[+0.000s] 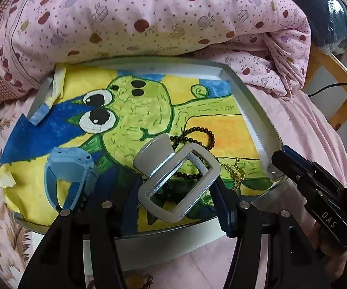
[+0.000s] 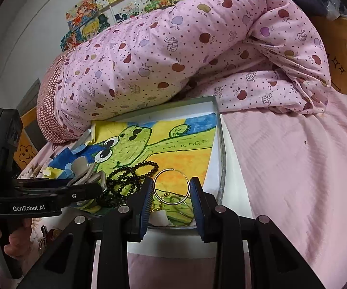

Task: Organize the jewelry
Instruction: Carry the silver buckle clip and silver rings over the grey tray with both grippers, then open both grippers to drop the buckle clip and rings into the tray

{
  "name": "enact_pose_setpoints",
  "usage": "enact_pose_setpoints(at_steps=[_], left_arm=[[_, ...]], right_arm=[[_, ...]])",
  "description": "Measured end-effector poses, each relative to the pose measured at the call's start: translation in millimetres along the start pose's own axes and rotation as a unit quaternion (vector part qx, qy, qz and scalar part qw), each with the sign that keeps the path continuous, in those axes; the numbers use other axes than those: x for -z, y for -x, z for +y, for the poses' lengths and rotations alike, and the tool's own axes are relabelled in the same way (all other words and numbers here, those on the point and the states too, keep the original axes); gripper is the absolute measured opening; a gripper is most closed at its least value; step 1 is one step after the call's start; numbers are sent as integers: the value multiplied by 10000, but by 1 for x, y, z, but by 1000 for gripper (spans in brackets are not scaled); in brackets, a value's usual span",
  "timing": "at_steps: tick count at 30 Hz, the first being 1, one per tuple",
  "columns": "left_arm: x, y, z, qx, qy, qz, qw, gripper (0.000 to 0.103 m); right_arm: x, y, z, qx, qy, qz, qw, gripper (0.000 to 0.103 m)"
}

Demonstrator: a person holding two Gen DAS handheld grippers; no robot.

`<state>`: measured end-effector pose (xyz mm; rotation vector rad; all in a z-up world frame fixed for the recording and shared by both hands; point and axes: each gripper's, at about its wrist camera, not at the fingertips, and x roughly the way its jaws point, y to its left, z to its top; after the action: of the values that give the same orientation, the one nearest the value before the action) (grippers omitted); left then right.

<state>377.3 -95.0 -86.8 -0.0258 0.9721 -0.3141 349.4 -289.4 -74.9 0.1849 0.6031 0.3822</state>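
The right tongs (image 2: 171,198) stand partly spread with a gold hoop earring (image 2: 171,186) set squarely between their blue pads (image 2: 146,204). The ring faces the camera, so its width runs across the gap from one pad to the other. Whether the pads already press its rim or only bracket it cannot be told from the right wrist view, though the hoop spans nearly the whole gap. It hangs just above the near corner of the shallow tray (image 2: 222,144) lined with a cactus drawing (image 2: 178,144), which sits on the bed.

The left tongs (image 1: 171,192) are clamped on a silver hair claw clip (image 1: 178,180) (its open rectangular frame lies diagonally, fan-shaped end pointing up and left). Just behind it on the drawing lie a black bead bracelet (image 1: 198,134) and a gold chain (image 1: 236,173), with a blue watch (image 1: 71,171) to the left.

The hoop lies straight ahead of the right tongs, so that hand is plainly the nearer one for it.
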Motion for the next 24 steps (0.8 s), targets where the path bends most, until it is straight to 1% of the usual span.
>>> enact_pose_setpoints(at_steps=[6, 8, 10, 12, 15, 17, 18, 19, 20, 21, 22, 24], left_arm=[[-1, 1, 6, 32, 207, 105, 9997, 52], [-2, 1, 6, 32, 236, 161, 9996, 52], [-1, 3, 5, 51, 265, 166, 9995, 53], [-1, 6, 4, 75, 301, 136, 9994, 61], [-1, 15, 4, 110, 384, -1, 9992, 62], [0, 22, 5, 144, 481, -71, 9987, 62], [0, 27, 6, 148, 535, -119, 9984, 62], [0, 32, 6, 156, 592, -177, 9980, 62], [0, 38, 6, 163, 627, -215, 9977, 65], [0, 43, 5, 158, 656, -249, 9974, 74], [1, 51, 4, 135, 696, -307, 9970, 77], [3, 68, 2, 116, 734, -454, 9962, 78]], right_arm=[[0, 0, 0, 52, 17, 103, 9999, 31], [-1, 2, 0, 80, -3, 111, 9999, 35], [-2, 5, -1, 99, -18, 109, 9999, 42], [-2, 8, -1, 115, -12, 103, 9999, 43], [-4, 16, -2, 190, -21, 84, 9998, 44], [-5, 23, -3, 250, -59, 67, 9996, 50], [-6, 28, -4, 271, -87, 33, 9996, 56], [-6, 32, -4, 279, -104, 12, 9996, 58], [-8, 38, -3, 291, -130, -19, 9995, 63], [-10, 44, -3, 292, -157, -58, 9994, 68], [-11, 50, -1, 289, -176, -92, 9994, 73], [-17, 68, 4, 279, -215, -228, 9991, 79]])
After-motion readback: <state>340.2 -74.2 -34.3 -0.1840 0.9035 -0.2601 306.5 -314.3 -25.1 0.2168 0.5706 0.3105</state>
